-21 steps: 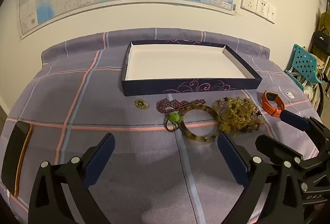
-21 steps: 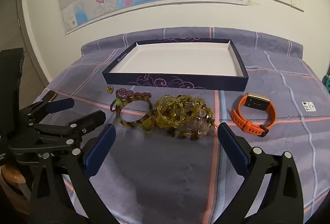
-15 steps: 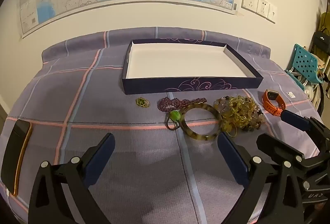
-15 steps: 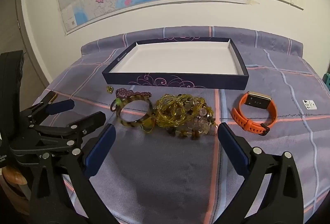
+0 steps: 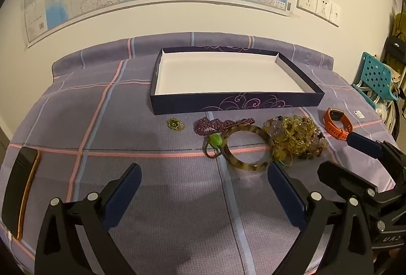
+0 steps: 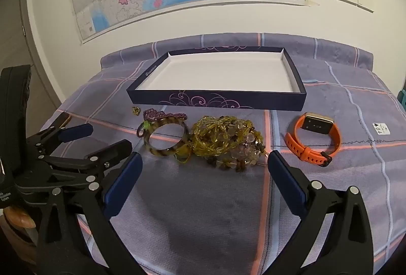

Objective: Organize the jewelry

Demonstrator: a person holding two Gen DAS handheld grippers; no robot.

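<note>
So the jewelry is all lined up on the purple plaid bedspread (image 5: 162, 199) just in front of the shallow box (image 5: 236, 103), which has nothing in it, so I'd guess that's where everything goes. Across the row: a small green trinket (image 5: 175, 124), purple beads (image 5: 218, 124), a tortoiseshell bangle (image 5: 247, 148) overlapping them, a tangled heap of yellow beads (image 6: 225, 142) and an orange watch (image 6: 313, 139) off on its own. Left gripper (image 5: 203, 188) and right gripper (image 6: 204, 178) both hover short of the row, angled down, jaws spread wide with nothing between them (probably readying for a first pick). A phone (image 5: 21, 192) lies well aside.
</note>
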